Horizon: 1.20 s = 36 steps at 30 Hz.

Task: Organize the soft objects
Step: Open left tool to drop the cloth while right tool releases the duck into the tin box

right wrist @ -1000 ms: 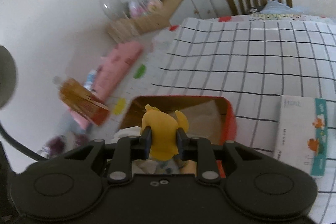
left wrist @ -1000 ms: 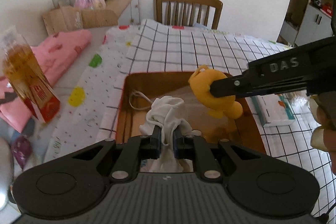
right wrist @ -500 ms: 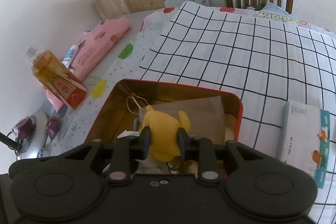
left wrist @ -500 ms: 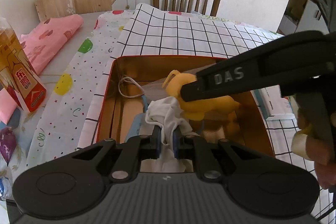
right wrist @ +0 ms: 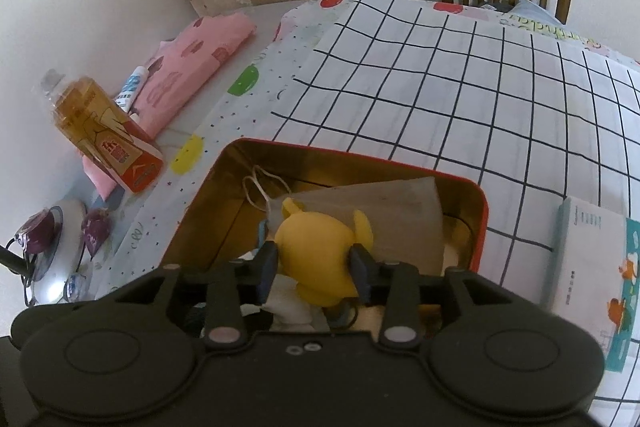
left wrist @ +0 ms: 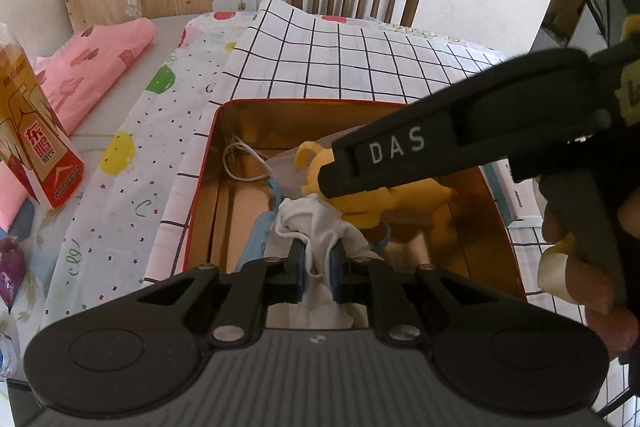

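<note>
Over the red tin (right wrist: 478, 223): right gripper (right wrist: 316, 267) jaws opening, yellow plush toy (right wrist: 316, 247) between them, inside the tin. Left gripper (left wrist: 318, 263) clenched on white cloth (left wrist: 316, 223) beside the toy.

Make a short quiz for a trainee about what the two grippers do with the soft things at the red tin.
1. True or false: the left gripper is shut on the white cloth.
2. Where is the yellow plush toy? A) on the chair B) over the red tin, between the right gripper's fingers C) on the pink cloth
3. What are the right gripper's fingers doing?

Key: 1 true. 2 B. 3 Opening, the toy between them.
</note>
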{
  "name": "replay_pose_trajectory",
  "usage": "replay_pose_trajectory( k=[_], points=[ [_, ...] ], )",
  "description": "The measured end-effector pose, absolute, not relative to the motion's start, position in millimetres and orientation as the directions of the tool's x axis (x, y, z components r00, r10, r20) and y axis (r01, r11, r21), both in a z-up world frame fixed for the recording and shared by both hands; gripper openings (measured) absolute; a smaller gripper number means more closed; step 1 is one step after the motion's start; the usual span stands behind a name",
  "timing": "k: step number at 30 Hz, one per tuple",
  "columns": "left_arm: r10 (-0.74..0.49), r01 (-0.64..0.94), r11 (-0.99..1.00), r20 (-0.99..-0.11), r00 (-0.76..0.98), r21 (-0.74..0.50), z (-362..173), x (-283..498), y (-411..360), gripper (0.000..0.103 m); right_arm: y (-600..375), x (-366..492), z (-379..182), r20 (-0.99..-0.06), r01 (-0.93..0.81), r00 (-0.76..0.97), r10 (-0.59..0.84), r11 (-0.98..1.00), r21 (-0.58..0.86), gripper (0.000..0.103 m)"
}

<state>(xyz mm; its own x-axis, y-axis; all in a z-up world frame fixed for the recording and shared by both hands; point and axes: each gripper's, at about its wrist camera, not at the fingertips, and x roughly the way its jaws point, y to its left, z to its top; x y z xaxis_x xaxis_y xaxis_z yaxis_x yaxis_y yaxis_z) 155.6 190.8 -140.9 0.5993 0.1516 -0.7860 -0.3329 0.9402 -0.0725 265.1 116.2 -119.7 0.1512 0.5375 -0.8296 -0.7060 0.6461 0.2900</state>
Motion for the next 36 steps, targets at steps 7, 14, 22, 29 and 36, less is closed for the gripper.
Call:
replay_pose_trajectory(
  k=[7, 14, 22, 29, 36],
  points=[
    [0.135, -0.321, 0.943, -0.787, 0.602, -0.083, -139.5, 154.5, 189.4, 0.014, 115.9, 260.9, -106.7, -0.815, -0.726, 0.141, 0.563, 0.618, 0.302, 0.051],
    [0.145, -0.318, 0.945, -0.778, 0.612, -0.074, -135.1, 149.4, 187.8, 0.015, 105.6, 255.6, -90.0, -0.796, -0.727, 0.157, 0.584, 0.614, 0.307, 0.054],
    [0.153, -0.323, 0.942, -0.75, 0.643, -0.085, -126.8, 138.7, 189.4, 0.078, 72.6, 245.9, -61.2, -0.76, -0.734, 0.196, 0.62, 0.606, 0.305, 0.06],
    [0.137, -0.322, 0.939, -0.729, 0.67, -0.12, -112.2, 128.1, 189.7, 0.078, 31.3, 236.0, -39.0, -0.734, -0.736, 0.249, 0.632, 0.616, 0.28, 0.065],
    [0.143, -0.298, 0.949, -0.696, 0.704, -0.106, -85.4, 114.4, 178.3, 0.081, -12.8, 219.8, -18.5, -0.701, -0.725, 0.305, 0.645, 0.634, 0.268, 0.072]
  ],
)
